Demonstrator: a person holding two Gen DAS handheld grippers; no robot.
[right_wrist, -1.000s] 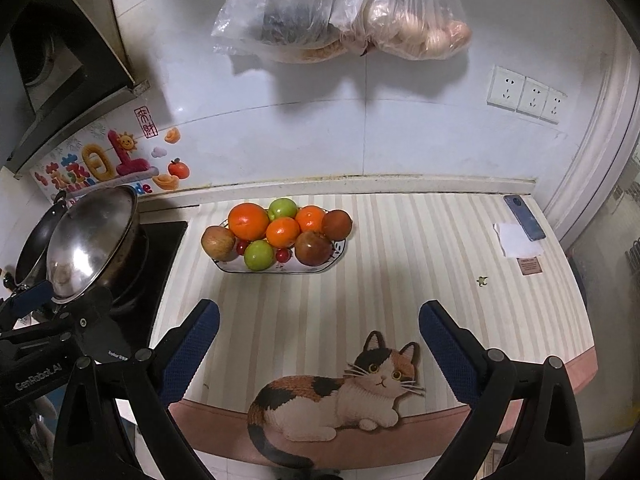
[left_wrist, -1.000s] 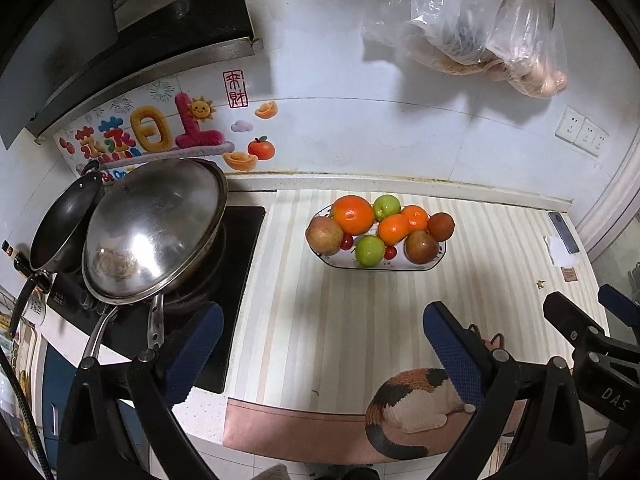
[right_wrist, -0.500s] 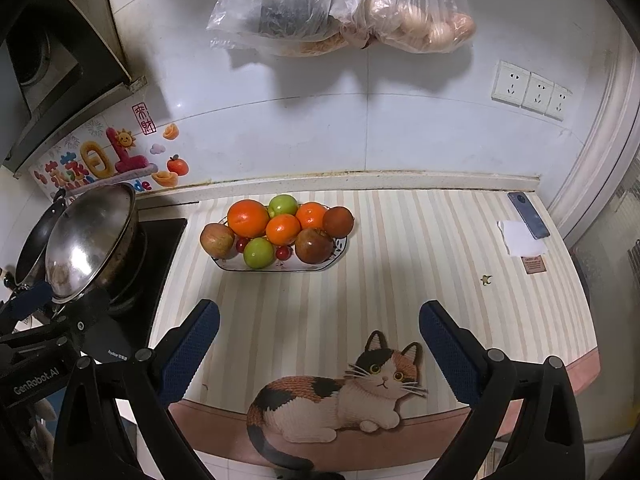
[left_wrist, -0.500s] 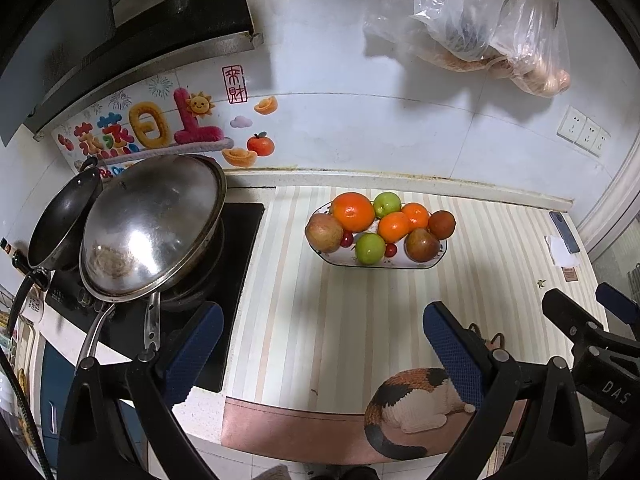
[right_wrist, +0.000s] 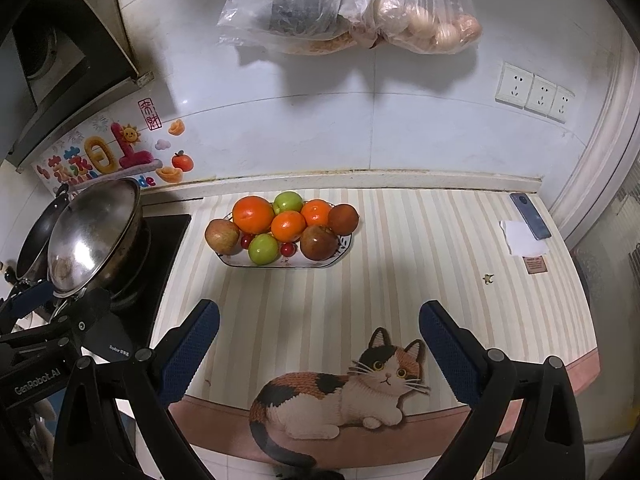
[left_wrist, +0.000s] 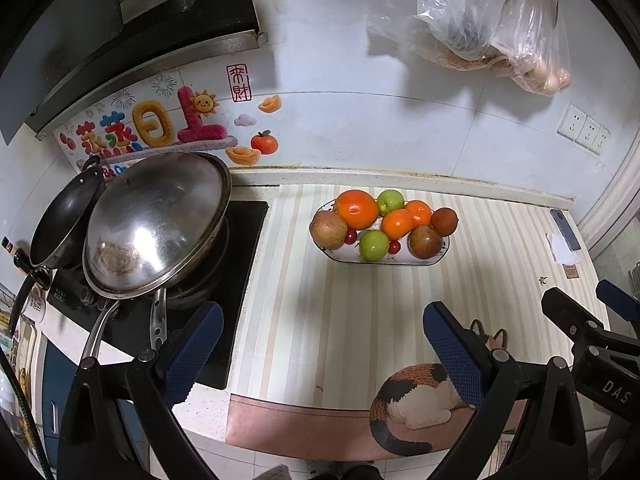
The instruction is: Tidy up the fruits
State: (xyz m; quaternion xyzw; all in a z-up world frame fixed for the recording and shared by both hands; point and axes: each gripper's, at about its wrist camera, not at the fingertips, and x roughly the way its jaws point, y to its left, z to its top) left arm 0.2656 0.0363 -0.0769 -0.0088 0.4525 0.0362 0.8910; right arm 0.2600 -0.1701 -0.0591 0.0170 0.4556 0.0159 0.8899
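A white oval dish (left_wrist: 406, 263) (right_wrist: 344, 248) sits on the striped counter mat near the back wall. It holds oranges (left_wrist: 357, 209) (right_wrist: 253, 214), green apples (left_wrist: 374, 245) (right_wrist: 263, 249), reddish apples (left_wrist: 328, 230) (right_wrist: 319, 243) and small red cherry-like fruits (right_wrist: 286, 249). My left gripper (left_wrist: 322, 344) hangs open over the front of the mat, well short of the dish. Beside it, my right gripper (right_wrist: 319, 344) is open too, above the printed cat, with nothing between its fingers. Each gripper shows at the edge of the other's view.
A steel wok lid (left_wrist: 156, 220) covers a pan on the black hob (left_wrist: 240, 280) at the left, with a second pan (left_wrist: 64, 220) behind. Plastic bags (right_wrist: 352, 4) hang on the wall. A phone (right_wrist: 530, 216), paper (right_wrist: 522, 240) and a small card (right_wrist: 535, 265) lie at far right.
Both views have shifted slightly: the dish sits a little lower and nearer in the frames. Both grippers remain open and the fruit has not moved.
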